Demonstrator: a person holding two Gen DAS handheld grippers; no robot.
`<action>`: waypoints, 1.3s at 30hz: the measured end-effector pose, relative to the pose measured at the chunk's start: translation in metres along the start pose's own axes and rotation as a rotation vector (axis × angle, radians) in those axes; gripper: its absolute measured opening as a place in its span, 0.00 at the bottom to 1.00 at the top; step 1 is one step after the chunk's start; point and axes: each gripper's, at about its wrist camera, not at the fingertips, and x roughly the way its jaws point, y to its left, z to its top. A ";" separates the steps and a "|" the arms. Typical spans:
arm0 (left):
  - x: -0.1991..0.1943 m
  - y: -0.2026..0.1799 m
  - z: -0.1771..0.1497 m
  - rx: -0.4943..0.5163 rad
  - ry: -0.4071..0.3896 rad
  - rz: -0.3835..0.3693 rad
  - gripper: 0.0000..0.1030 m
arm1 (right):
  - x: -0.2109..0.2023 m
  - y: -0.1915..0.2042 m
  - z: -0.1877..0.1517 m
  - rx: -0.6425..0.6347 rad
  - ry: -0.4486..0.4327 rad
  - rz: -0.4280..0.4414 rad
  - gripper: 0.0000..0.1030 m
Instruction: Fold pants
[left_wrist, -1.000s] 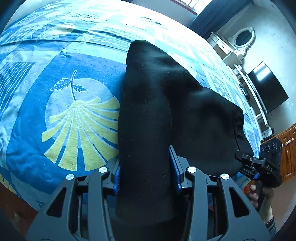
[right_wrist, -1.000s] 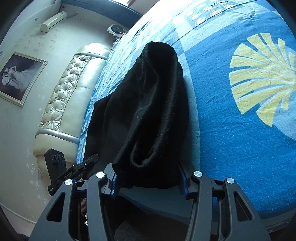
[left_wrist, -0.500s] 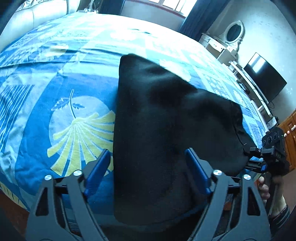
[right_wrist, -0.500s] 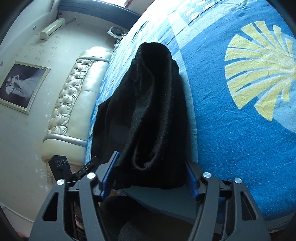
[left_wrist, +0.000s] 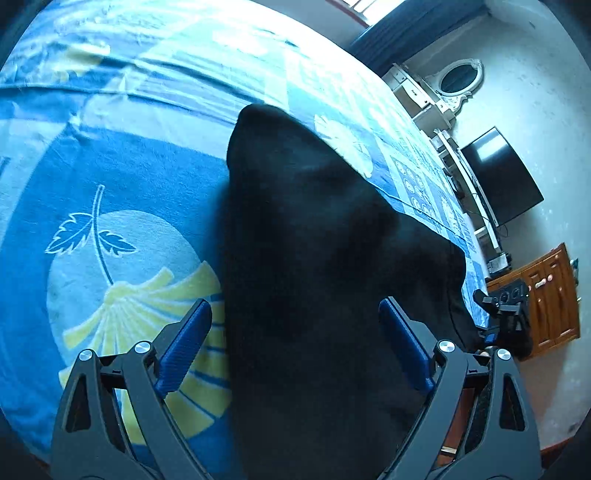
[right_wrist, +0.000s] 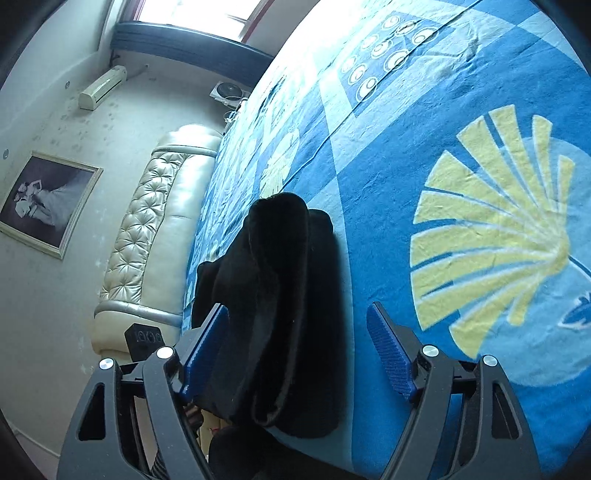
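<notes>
The black pants (left_wrist: 314, 258) lie folded in layers on the blue patterned bedspread (left_wrist: 122, 155), near the bed's front edge. My left gripper (left_wrist: 295, 343) is open, its blue pads (left_wrist: 184, 343) wide apart on either side of the near end of the pants, not gripping. In the right wrist view the pants (right_wrist: 280, 302) lie as a stacked fold running away from me. My right gripper (right_wrist: 295, 350) is open too, its pads (right_wrist: 388, 354) spread around the near edge of the fold. The right gripper also shows at the far side in the left wrist view (left_wrist: 506, 306).
A yellow fan-shaped print (right_wrist: 491, 236) marks the bedspread beside the pants. A padded cream headboard (right_wrist: 155, 229) and a framed picture (right_wrist: 44, 206) are to the left. A TV (left_wrist: 498, 177), a white dresser (left_wrist: 424, 96) and a wooden cabinet (left_wrist: 543, 295) stand beyond the bed.
Both grippers were shut on the pants' edge a second ago. Both have opened wide and let the pants go. The fold now rests on the bed.
</notes>
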 end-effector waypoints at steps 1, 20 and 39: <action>0.003 0.002 0.002 -0.005 0.018 -0.006 0.89 | 0.005 0.001 0.002 -0.006 0.007 0.000 0.74; 0.011 -0.014 0.002 0.137 0.070 0.079 0.42 | 0.054 0.027 -0.007 -0.121 0.064 -0.046 0.41; -0.029 0.021 0.005 0.168 -0.032 0.209 0.40 | 0.107 0.051 -0.015 -0.156 0.107 0.007 0.41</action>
